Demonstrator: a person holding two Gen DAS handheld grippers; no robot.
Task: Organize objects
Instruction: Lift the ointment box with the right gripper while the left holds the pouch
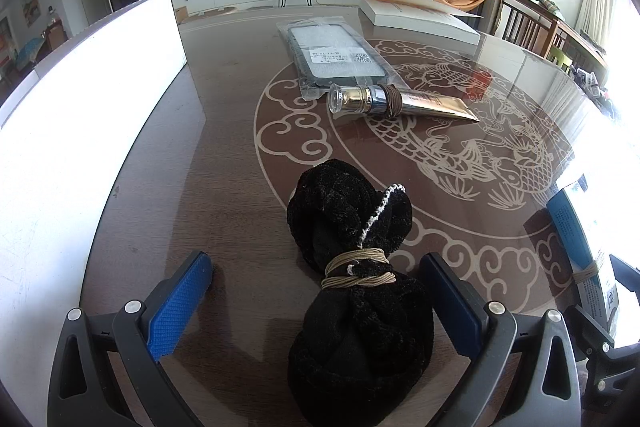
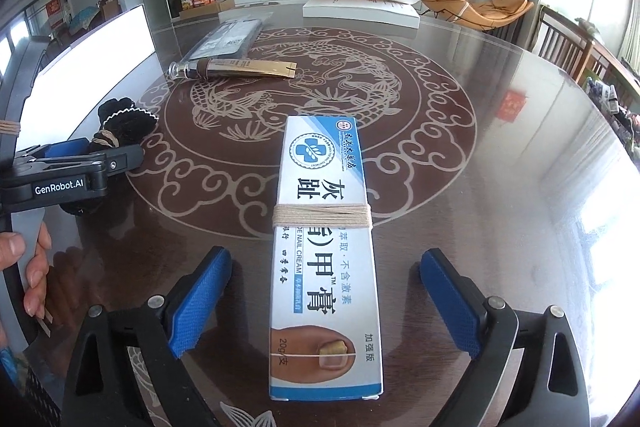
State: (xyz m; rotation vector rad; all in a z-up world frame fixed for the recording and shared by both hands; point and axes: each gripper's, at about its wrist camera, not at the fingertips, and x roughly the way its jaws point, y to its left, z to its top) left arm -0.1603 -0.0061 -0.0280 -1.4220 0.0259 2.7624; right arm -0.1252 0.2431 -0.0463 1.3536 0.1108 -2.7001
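A black fuzzy cloth bundle (image 1: 352, 219), tied with tan cord, lies on the table between the fingers of my left gripper (image 1: 316, 259). That gripper is open and its blue pads (image 1: 180, 303) stand clear of the cloth. In the right wrist view a white-and-blue nail cream box (image 2: 324, 187), bound with tan string, lies flat between the fingers of my right gripper (image 2: 325, 254). This gripper is wide open too, with a gap on each side of the box. The left gripper's body (image 2: 80, 167) and the bundle (image 2: 128, 123) show at the left of that view.
Farther back on the brown patterned table (image 1: 224, 147) lie a gold tube (image 1: 400, 101) with a clear cap, a plastic-wrapped grey packet (image 1: 336, 57) and a white open box (image 1: 420, 19). A bright white panel (image 1: 80, 107) stands along the left. A hand (image 2: 36, 267) holds the left gripper.
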